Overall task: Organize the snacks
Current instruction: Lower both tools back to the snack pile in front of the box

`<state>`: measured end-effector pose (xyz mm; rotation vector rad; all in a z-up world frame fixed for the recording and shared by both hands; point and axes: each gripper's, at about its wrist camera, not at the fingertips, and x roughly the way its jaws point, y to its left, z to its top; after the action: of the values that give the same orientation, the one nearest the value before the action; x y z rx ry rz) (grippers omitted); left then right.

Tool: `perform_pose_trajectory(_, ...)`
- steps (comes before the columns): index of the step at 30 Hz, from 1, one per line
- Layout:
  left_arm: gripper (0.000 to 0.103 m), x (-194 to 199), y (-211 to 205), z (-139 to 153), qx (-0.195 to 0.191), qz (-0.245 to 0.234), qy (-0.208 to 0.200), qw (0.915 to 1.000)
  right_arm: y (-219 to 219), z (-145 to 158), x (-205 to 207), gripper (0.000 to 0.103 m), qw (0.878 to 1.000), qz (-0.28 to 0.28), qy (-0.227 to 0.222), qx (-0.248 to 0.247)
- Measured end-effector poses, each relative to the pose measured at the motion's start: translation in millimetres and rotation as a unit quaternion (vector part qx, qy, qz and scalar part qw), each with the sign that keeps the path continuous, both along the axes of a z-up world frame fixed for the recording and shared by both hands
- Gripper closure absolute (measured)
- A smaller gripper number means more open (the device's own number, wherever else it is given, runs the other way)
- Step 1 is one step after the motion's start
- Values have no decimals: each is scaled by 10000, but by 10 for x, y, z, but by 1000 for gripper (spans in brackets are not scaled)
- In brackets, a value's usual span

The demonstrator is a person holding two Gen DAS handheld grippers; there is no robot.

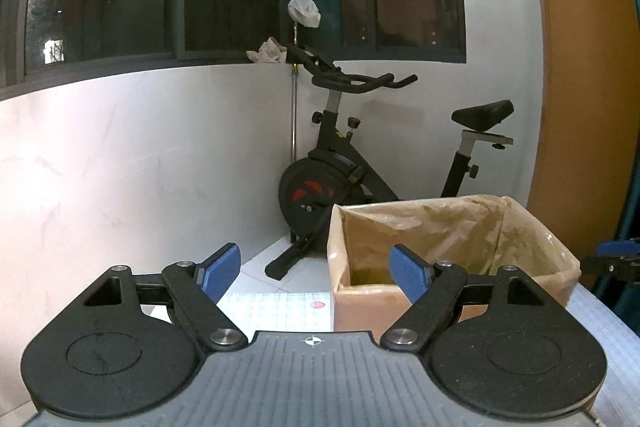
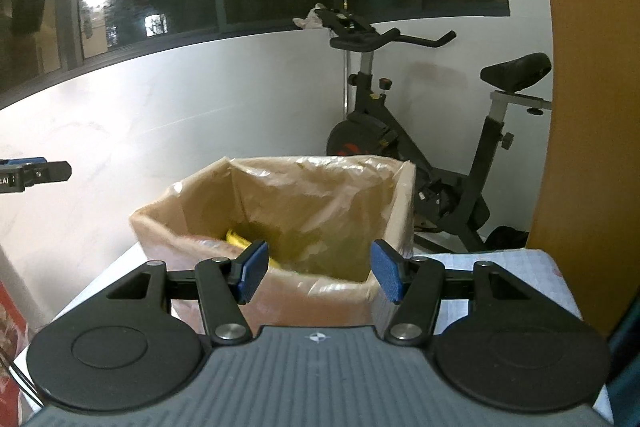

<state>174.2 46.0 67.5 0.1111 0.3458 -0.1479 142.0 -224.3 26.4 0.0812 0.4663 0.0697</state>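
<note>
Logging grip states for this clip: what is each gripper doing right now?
Left gripper: open, holding nothing.
Right gripper: open, holding nothing.

My left-hand camera looks forward over the table, left of the lined box (image 1: 452, 247). My right-hand one faces the box (image 2: 280, 219) nearer. Both share the far exercise bike (image 1: 344, 163).

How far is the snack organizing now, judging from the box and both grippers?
Done: a yellow packet lies inside the lined cardboard box. In hand: nothing; the left gripper and right gripper are open and empty. Left: no loose snacks are in view, so I cannot say.
</note>
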Motion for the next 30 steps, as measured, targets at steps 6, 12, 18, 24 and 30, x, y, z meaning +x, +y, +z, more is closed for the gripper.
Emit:
perform_pose_trajectory(6, 19, -181, -64, -160, 129, -164, -93, 9997, 23, -60, -161, 43, 10000, 97, -23, 0)
perform_pose_trajectory(12, 19, -292, -133, -409, 310, -352, 39, 9989, 15, -215, -247, 43, 9997, 111, 149, -187)
perform_pose_trajectory(18, 19, -299, -131, -612, 224, -385, 288, 9986, -85, -385, -285, 43, 9993, 44, 353, -132)
perform_pose_trajectory(24, 20, -350, -181, -802, 171, -473, 419, 9979, -157, -599, -331, 43, 9985, 17, 484, -265)
perform_pose_trajectory(30, 20, -360, -292, -1068, 47, -669, 671, 9955, -214, -863, -368, 43, 9974, 48, 585, -417)
